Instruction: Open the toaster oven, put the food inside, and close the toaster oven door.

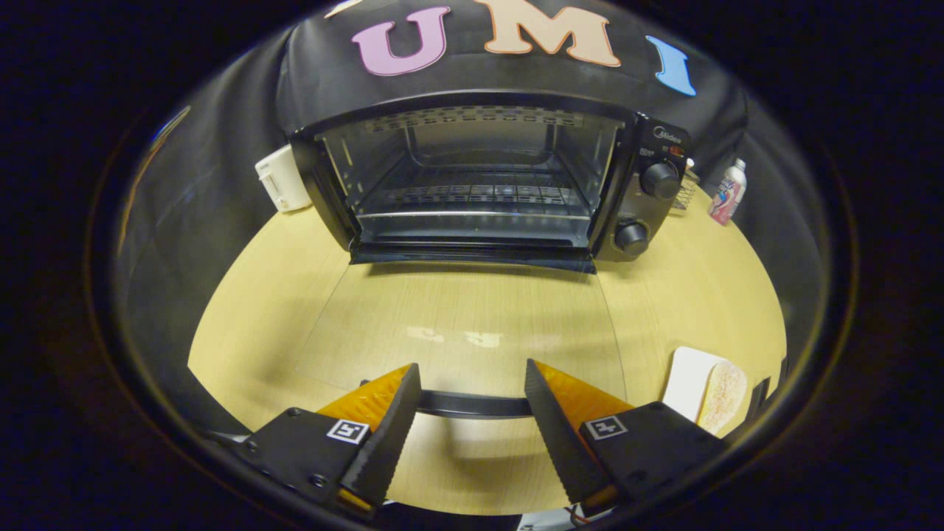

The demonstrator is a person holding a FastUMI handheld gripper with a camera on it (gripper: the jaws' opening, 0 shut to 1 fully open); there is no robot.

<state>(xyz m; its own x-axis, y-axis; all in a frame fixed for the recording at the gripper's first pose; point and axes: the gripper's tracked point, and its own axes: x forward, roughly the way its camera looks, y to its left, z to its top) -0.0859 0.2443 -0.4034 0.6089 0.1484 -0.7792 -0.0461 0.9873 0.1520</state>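
A black toaster oven (649, 158) stands at the back of the wooden table, its inside bare with a wire rack (472, 195). Its glass door (457, 324) lies folded flat toward me, and the black door handle (472, 404) runs across just behind my fingertips. My gripper (472, 372) is open, its two fingers straddling the handle with nothing pressed between them. The food, a pale bread slice (723, 394), rests on a white plate (686, 380) to the right of my right finger.
A white appliance (282, 178) stands left of the oven. A small pink-and-white bottle (728, 193) and a wire basket (686, 193) sit to the oven's right. Bare wooden table (251, 295) lies on both sides of the lowered door.
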